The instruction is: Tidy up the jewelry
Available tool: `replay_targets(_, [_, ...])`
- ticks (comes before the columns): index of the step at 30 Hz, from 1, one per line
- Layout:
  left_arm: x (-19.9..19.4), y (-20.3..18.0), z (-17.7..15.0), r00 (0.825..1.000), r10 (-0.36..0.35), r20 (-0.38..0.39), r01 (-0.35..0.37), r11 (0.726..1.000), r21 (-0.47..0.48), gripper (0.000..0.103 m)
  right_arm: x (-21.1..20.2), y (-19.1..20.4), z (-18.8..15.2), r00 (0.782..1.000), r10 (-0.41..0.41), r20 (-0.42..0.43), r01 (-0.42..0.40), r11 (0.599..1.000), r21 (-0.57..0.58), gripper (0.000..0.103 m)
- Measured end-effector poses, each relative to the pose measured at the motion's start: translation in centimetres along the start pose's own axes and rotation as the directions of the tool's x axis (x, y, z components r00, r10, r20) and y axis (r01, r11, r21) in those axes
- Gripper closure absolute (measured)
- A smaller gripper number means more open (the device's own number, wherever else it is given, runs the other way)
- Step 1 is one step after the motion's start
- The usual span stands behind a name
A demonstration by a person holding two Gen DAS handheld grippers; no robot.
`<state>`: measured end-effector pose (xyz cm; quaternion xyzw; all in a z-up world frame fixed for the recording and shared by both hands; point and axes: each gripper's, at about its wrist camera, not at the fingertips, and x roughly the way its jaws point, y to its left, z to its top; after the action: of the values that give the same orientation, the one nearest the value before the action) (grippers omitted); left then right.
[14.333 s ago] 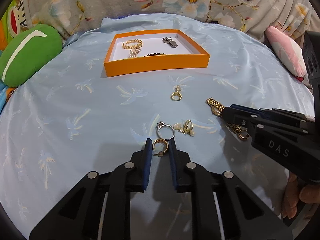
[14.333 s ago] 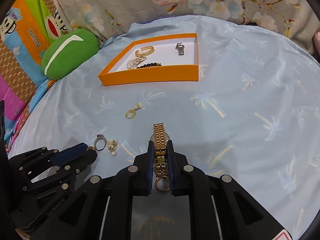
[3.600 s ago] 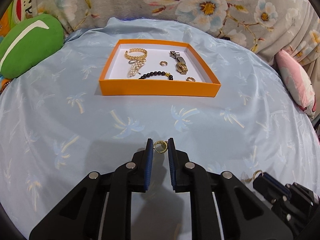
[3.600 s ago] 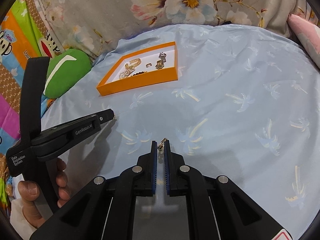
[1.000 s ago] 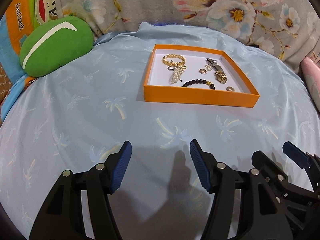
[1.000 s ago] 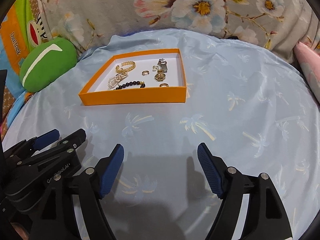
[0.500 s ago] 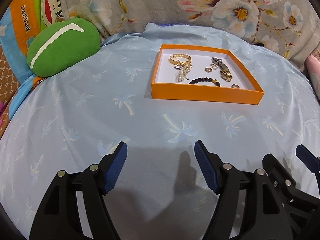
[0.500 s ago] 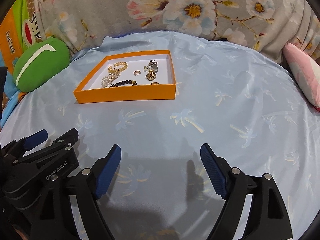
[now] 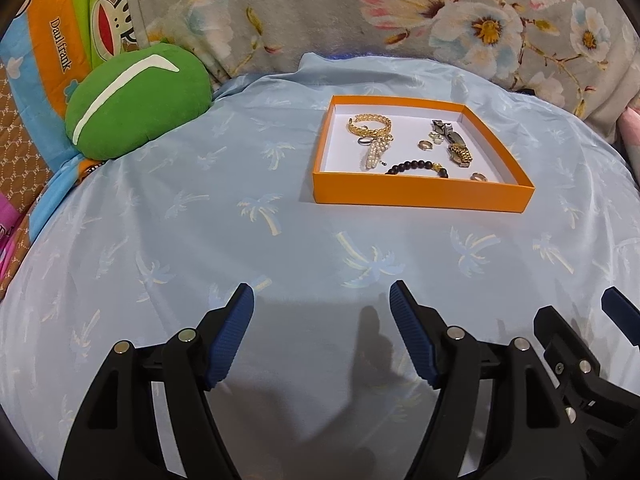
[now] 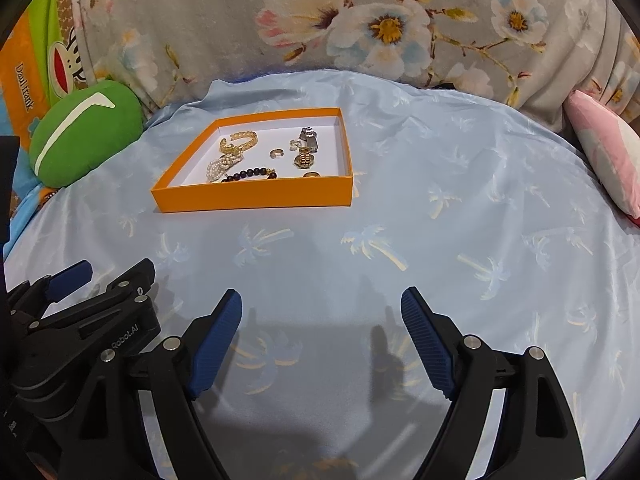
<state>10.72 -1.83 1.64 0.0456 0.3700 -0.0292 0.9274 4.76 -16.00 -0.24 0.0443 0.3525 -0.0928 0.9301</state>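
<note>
An orange tray [image 9: 420,194] [image 10: 256,199] sits on the light blue palm-print sheet. It holds a gold chain bracelet [image 9: 369,125], a pearl piece [image 9: 374,152], a black bead bracelet [image 9: 416,167], a gold watch [image 9: 460,154] [image 10: 305,158] and small rings [image 9: 479,176]. My left gripper [image 9: 322,300] is open and empty, low over the sheet well in front of the tray. My right gripper [image 10: 322,304] is open and empty, also in front of the tray. The right gripper's fingers [image 9: 618,312] show at the left wrist view's right edge; the left gripper's fingers [image 10: 72,276] show at the right wrist view's left.
A green cushion [image 9: 136,100] [image 10: 86,132] lies at the back left. A floral blanket [image 9: 400,20] rises behind the tray. A pink pillow [image 10: 608,152] lies at the right edge. A colourful cartoon cloth [image 9: 52,40] is at the far left.
Both grippers have pulled back slightly from the tray and stayed open. The tray sits a little further away and to the right in the left wrist view.
</note>
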Motion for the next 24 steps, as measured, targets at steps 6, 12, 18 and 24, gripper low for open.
replay_targets(6, [-0.16,0.05,-0.05,1.000,0.013,0.008,-0.013,1.000,-0.001,0.034,-0.01,0.05,-0.02,1.000,0.000,-0.001,0.000,1.000,0.000,0.023])
replay_targets(12, [-0.40,0.12,-0.01,0.999,0.045,0.019,-0.044,0.999,-0.006,0.029,-0.03,0.06,-0.06,1.000,0.000,0.001,0.000,1.000,-0.001,0.023])
replay_targets(18, [-0.72,0.14,0.00,0.997,0.064,0.038,-0.064,0.998,-0.008,0.028,-0.01,0.26,0.05,1.000,-0.001,-0.001,0.001,1.000,-0.002,0.023])
replay_targets(24, [-0.73,0.31,0.00,0.998,0.055,0.035,-0.055,0.998,-0.009,0.028,-0.02,0.29,0.06,1.000,-0.002,-0.001,0.002,1.000,-0.002,0.023])
